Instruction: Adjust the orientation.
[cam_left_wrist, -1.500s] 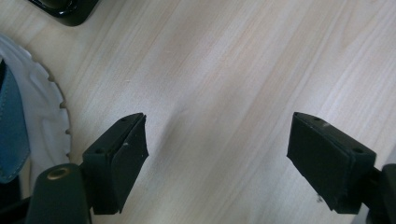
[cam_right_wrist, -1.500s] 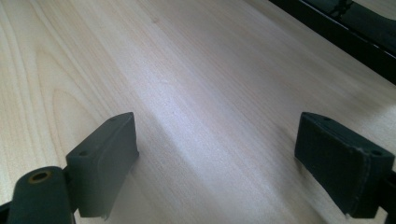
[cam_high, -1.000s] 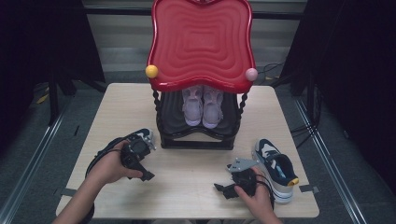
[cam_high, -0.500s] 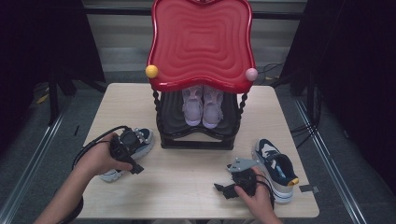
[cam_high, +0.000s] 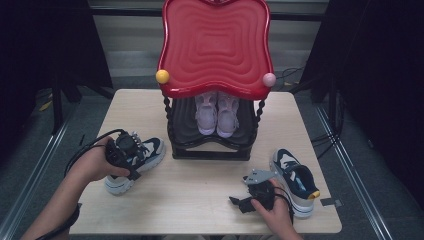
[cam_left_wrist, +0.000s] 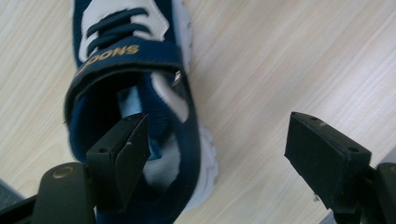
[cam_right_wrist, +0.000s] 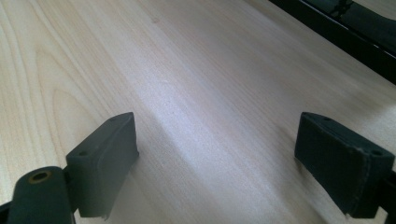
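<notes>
To the left of the black shoe rack (cam_high: 210, 145), at its front corner, a navy-and-white sneaker (cam_high: 142, 155) lies on the wooden table (cam_high: 200, 190), toe pointing toward the rack. The left gripper (cam_high: 131, 162) hovers over the heel end of that shoe, held in the person's left hand (cam_high: 95, 162). In the left gripper view its jaws stand wide apart, released; one jaw hangs above the shoe's opening (cam_left_wrist: 112, 116), the other above bare wood. Inside the rack, under its red wavy top (cam_high: 215, 45), a pink pair of shoes (cam_high: 217, 112) sits side by side. In front of the rack and to its right, the right gripper (cam_high: 239, 202) rests low over the table, jaws spread and gripping nothing. Just right of it lies the second navy sneaker (cam_high: 297, 180).
</notes>
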